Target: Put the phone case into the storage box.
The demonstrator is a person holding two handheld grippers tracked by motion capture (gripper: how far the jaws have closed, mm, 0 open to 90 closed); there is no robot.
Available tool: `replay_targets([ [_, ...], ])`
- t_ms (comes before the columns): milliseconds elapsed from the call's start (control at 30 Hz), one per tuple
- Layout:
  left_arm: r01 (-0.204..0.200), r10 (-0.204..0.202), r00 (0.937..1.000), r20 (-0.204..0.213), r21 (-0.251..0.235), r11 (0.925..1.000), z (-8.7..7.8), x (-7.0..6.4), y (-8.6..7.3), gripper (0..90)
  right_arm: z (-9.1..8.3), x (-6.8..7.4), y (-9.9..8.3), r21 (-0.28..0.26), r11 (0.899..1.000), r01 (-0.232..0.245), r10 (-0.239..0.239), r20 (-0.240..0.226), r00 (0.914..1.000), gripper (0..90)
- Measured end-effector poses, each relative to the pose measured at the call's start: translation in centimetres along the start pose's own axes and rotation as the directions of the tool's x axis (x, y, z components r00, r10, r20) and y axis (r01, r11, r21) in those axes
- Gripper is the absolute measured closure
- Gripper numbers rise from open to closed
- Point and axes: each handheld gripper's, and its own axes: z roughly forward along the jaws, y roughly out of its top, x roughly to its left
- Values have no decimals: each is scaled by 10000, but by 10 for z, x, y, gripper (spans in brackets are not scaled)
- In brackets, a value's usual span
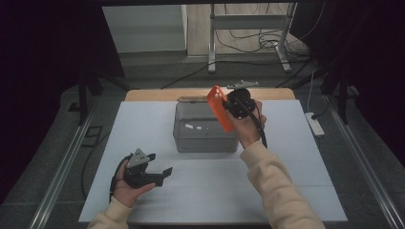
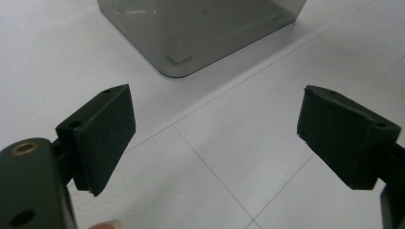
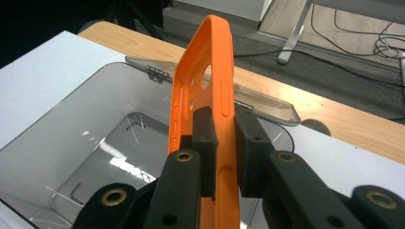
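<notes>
- The right gripper (image 3: 223, 157) has its jaws pinching an orange phone case (image 3: 205, 86) by one long side, holding it upright above the open grey plastic box (image 1: 205, 129) in the middle of the desk (image 1: 143, 119).
- The step in hand looks like dropping the case into the box. To do it well, the person should probably move it left until it hangs squarely over the opening, tilt it flatter so it doesn't catch the rim, and lower it close to the bottom before letting go.
- The box's clear lid (image 3: 267, 102) is folded back on the far side, so the far edge is the one to stay clear of.
- The left gripper (image 1: 152, 172) rests near the left front of the desk, jaws spread wide with nothing between them, well apart from the box. In its own view the box corner (image 2: 191, 38) sits ahead.
- Hard to make out: the lower end of the case is cut off behind the jaws in the right gripper view, so how deep the grip goes is unclear. The box is see-through with glare, and whether anything small lies inside can't be told.
</notes>
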Motion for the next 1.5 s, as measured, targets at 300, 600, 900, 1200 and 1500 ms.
replay_targets([
  [300,32,-32,10000,10,0,10000,0,1,0,132,6,-1,-1,232,9997,-28,21,311,9995,800],
  [600,208,-207,9997,93,-44,9998,-1,3,-1,132,15,4,-3,582,9982,133,-189,968,9951,800],
  [900,166,-166,9998,107,-42,9999,-1,2,-1,133,19,6,-5,806,9965,226,-326,1241,9917,800],
  [1200,155,-154,9998,97,-56,9999,0,2,-1,133,19,6,-7,935,9954,205,-342,1473,9885,799],
  [1500,177,-175,9996,202,-87,9998,1,3,1,134,21,6,-8,1070,9942,130,-322,1799,9832,799],
])
